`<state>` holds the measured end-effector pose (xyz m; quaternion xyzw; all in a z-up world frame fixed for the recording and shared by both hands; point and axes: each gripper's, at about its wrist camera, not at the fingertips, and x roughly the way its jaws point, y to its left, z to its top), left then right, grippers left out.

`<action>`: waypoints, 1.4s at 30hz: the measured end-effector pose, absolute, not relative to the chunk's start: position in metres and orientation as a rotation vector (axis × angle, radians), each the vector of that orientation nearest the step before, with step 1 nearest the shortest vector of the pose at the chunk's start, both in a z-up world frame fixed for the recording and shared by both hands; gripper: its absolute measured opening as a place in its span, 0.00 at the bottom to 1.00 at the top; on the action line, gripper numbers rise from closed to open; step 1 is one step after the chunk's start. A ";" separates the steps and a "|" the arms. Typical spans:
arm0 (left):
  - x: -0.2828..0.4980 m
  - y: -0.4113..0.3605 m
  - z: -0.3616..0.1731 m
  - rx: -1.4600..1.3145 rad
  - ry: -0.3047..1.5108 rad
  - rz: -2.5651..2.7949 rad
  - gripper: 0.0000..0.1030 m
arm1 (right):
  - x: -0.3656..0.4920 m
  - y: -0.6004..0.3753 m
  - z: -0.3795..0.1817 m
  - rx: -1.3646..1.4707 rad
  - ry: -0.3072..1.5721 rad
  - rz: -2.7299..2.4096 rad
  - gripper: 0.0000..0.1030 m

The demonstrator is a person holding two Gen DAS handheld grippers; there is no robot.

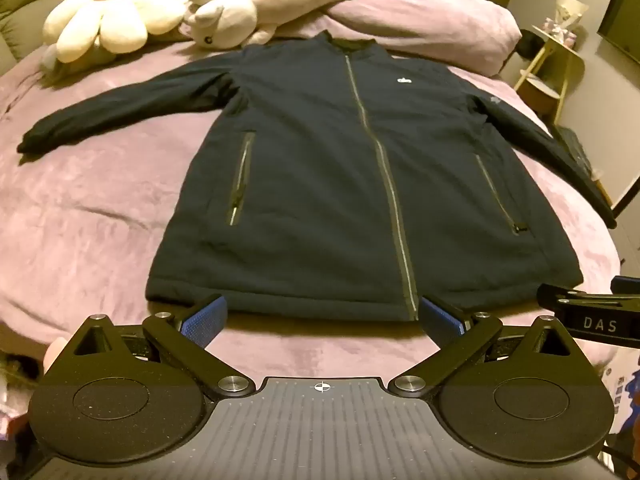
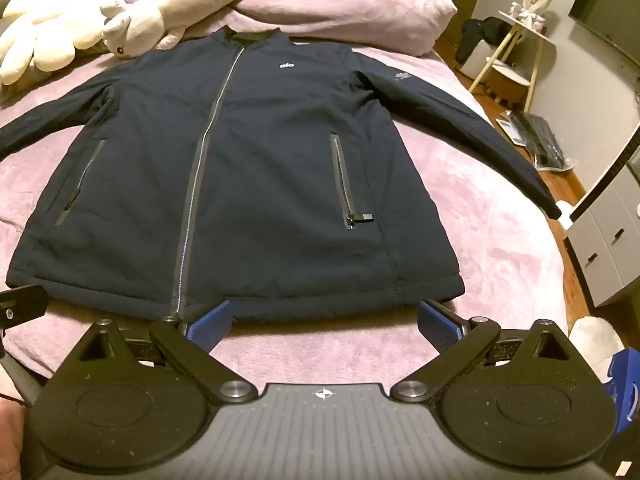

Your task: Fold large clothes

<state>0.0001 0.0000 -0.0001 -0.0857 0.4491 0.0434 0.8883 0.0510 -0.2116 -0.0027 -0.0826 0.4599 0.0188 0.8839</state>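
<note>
Dark navy jacket (image 1: 320, 184) lies flat, front up and zipped, in the middle of the bed on a mauve blanket (image 1: 92, 216), collar toward the pillows, hem nearest the person, both sleeves spread out to the sides. Nothing folded yet as far as I can see. Left gripper (image 1: 322, 314) hovers just short of the hem near the zip's bottom end, jaws as wide as they go, blue pads bare, nothing held. Right gripper (image 2: 322, 318) likewise, wide open and empty, sitting over the hem toward the jacket's right-hand corner; its tip shows at the edge of the left view. Likely first step: bring a sleeve in across the chest, or pinch the hem corners. To do it well, I'd say take both layers of the padded fabric in a full bite, not just the top shell, lift low so the body doesn't drag on the fuzzy blanket, keep both hands level so the fold line stays straight along the zip (image 2: 204, 160). Plush toys (image 1: 120, 12) and pillow (image 1: 432, 24) sit beyond the collar, clear of the work.
</note>
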 end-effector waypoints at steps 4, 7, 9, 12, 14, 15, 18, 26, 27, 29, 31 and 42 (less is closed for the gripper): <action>0.000 0.000 0.000 -0.177 0.931 0.092 1.00 | 0.051 -0.212 -0.003 -0.172 0.960 0.041 0.96; 0.000 0.000 0.000 -0.175 0.931 0.094 1.00 | 0.051 -0.212 -0.002 -0.173 0.960 0.043 0.96; 0.000 0.000 0.000 -0.174 0.929 0.093 1.00 | 0.051 -0.212 -0.002 -0.173 0.961 0.044 0.96; 0.000 0.000 0.000 -0.175 0.927 0.093 1.00 | 0.052 -0.210 -0.002 -0.171 0.960 0.046 0.96; 0.001 0.001 0.000 -0.175 0.929 0.093 1.00 | 0.049 -0.213 -0.001 -0.169 0.953 0.040 0.96; 0.000 0.000 -0.001 -0.172 0.929 0.093 1.00 | 0.049 -0.213 -0.001 -0.169 0.952 0.040 0.96; -0.001 0.001 0.003 -0.170 0.934 0.096 1.00 | 0.049 -0.213 -0.001 -0.168 0.951 0.041 0.96; 0.001 0.000 0.002 -0.164 0.936 0.096 1.00 | 0.047 -0.214 -0.001 -0.168 0.950 0.040 0.96; 0.001 -0.001 0.002 -0.163 0.935 0.096 1.00 | 0.047 -0.214 -0.001 -0.168 0.950 0.039 0.96; 0.002 -0.001 0.002 -0.164 0.935 0.093 1.00 | 0.047 -0.214 -0.003 -0.166 0.950 0.036 0.96; 0.001 -0.001 0.002 -0.163 0.935 0.091 1.00 | 0.047 -0.214 -0.003 -0.165 0.952 0.038 0.96; 0.000 -0.002 0.000 -0.168 0.935 0.094 1.00 | 0.047 -0.213 -0.004 -0.170 0.952 0.039 0.96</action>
